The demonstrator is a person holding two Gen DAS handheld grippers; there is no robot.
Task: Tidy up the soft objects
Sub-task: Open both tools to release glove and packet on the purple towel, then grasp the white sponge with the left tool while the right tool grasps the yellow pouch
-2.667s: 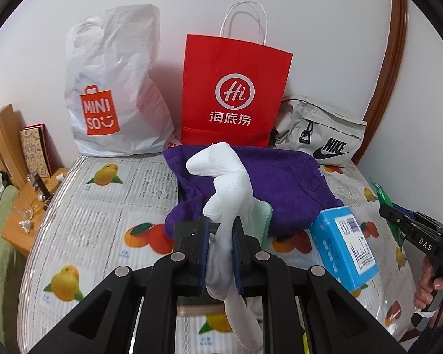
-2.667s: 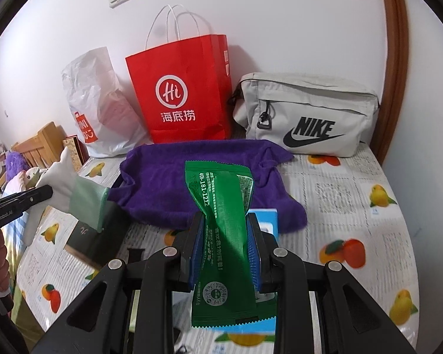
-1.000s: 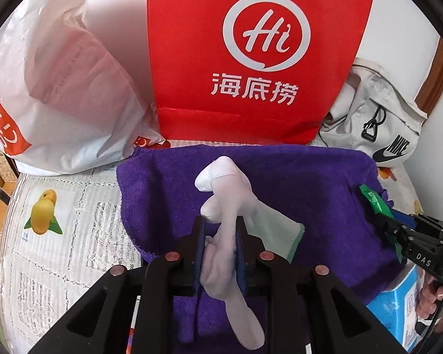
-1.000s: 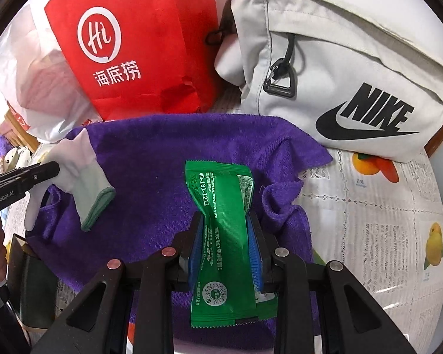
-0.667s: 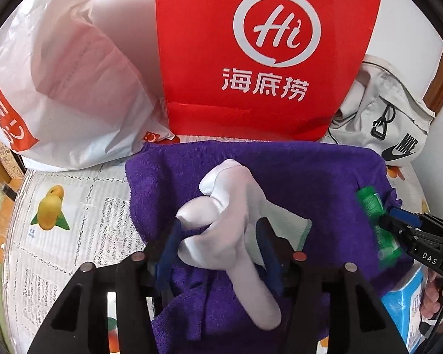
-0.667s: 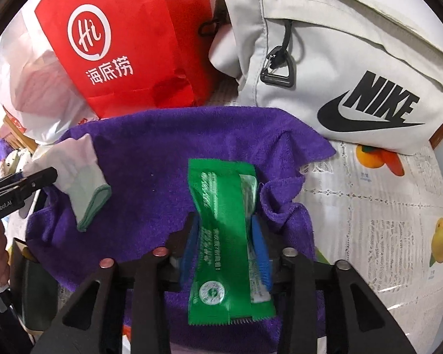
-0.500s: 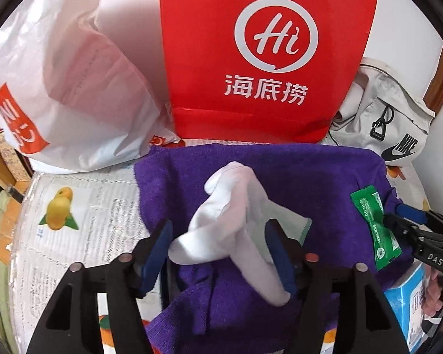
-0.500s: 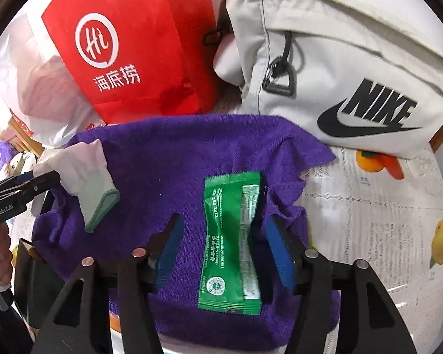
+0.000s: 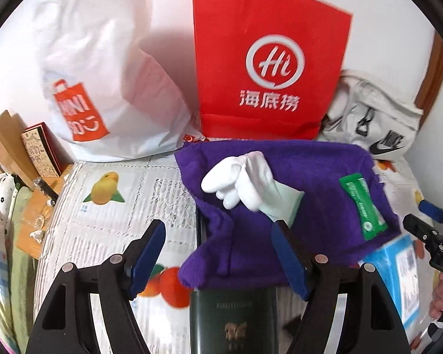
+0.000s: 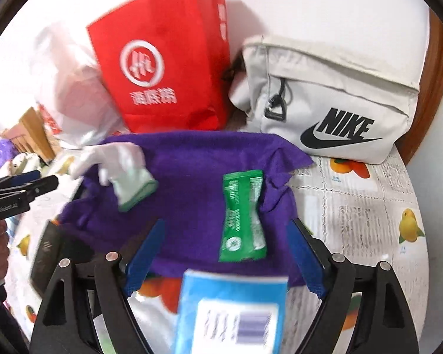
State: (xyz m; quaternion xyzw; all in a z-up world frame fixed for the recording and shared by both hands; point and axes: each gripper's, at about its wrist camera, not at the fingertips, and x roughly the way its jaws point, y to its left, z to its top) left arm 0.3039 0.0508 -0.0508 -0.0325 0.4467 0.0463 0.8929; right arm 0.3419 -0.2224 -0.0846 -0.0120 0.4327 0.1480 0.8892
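Two limp, light things, the white glove (image 9: 245, 180) and green packet (image 10: 242, 215), lie apart on the purple towel (image 9: 319, 177), each best pinched mid-body, while left gripper (image 9: 221, 253) and right gripper (image 10: 224, 256), jaws just opening, stand spread and empty near the towel's front edge.

1. Bright, even daylight; soft shadows fall on the wall behind the red paper bag (image 9: 268, 59).
2. Fisheye bending, dark vignette corners.
3. Right wrist view motion-blurred, worst on the blue box (image 10: 230, 315) below that bag.
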